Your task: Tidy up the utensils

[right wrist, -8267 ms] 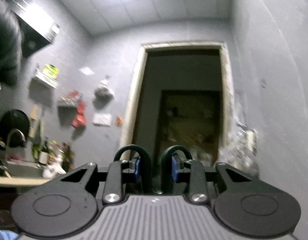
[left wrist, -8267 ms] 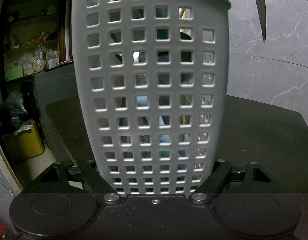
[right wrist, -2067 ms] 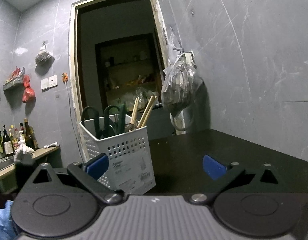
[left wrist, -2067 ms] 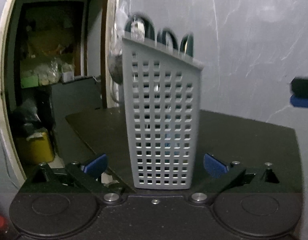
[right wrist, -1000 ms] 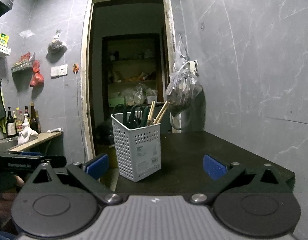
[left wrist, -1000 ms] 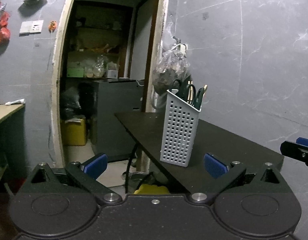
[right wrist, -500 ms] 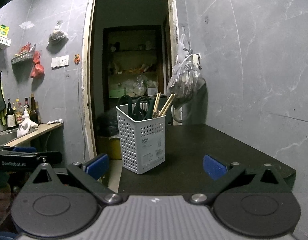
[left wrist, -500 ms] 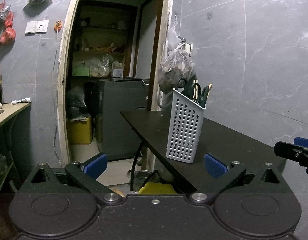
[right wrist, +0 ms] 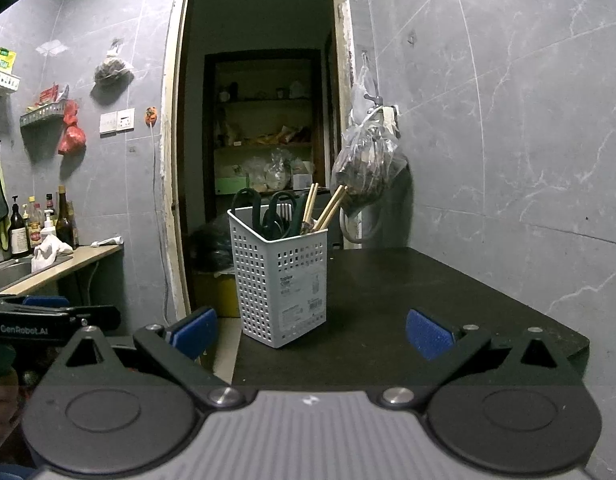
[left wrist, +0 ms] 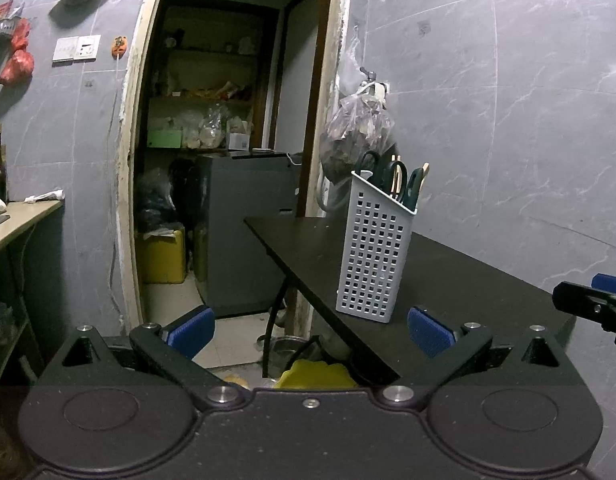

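Change: both of my grippers have backed well away from the holder since the earlier close-up, when my left one had the perforated wall filling its view; now the holder stands free on the table.
Left gripper point(left wrist: 310, 330): I see its blue pads spread wide with nothing between them; it hangs off the table's near corner.
Right gripper point(right wrist: 310, 332): jaws likewise wide apart and empty, held just short of the table's front edge.
Utensil holder point(right wrist: 283, 276): white perforated basket, upright, ahead of my right gripper and slightly left of its centre line; from my left gripper it sits ahead and a little right, near the table's left edge.
Contents: green-handled scissors point(right wrist: 276, 209) and wooden chopsticks point(right wrist: 326, 209) stand in the holder, handles and tips poking above the rim.
Table point(right wrist: 448, 296): dark top, set against the grey tiled wall.
Beyond: plastic bag point(right wrist: 368, 168) hangs on the wall behind the holder, beside an open doorway point(right wrist: 263, 128).
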`<state>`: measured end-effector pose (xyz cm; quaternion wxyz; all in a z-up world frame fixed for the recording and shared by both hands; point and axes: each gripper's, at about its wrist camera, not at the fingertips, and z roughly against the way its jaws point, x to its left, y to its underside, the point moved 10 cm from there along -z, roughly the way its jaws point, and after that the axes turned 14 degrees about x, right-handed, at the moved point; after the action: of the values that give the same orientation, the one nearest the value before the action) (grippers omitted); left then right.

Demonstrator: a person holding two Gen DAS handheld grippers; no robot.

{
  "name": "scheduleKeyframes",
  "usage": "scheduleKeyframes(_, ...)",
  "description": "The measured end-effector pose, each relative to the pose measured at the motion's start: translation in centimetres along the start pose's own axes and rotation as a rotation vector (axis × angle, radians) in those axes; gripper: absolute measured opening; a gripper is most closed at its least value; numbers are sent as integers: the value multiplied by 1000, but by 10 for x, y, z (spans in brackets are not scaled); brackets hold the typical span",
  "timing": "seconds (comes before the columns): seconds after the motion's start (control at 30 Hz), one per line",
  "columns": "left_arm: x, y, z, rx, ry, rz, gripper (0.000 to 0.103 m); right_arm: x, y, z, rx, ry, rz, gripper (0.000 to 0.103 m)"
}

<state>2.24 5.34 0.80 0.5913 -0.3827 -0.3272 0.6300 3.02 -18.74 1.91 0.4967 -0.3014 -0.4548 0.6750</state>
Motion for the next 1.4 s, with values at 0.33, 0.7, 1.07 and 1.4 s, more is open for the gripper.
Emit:
scheduleKeyframes(0.33,-3,0,-2,4,-3,-3,102,0,-1,0,1,3,3,103)
scheduleKeyframes(0.7,-2,0,-2,6,-4,-3,102,-1,-1,0,2,3,4,103)
scheduleKeyframes(1.07,-2,0,-2,8,-5,-1,102,-1,0,-1,3,4,5,103)
scheduleKeyframes(1.4,-1,0,-3,11,-5,0,102,-1,1,-1,5,4,5,103)
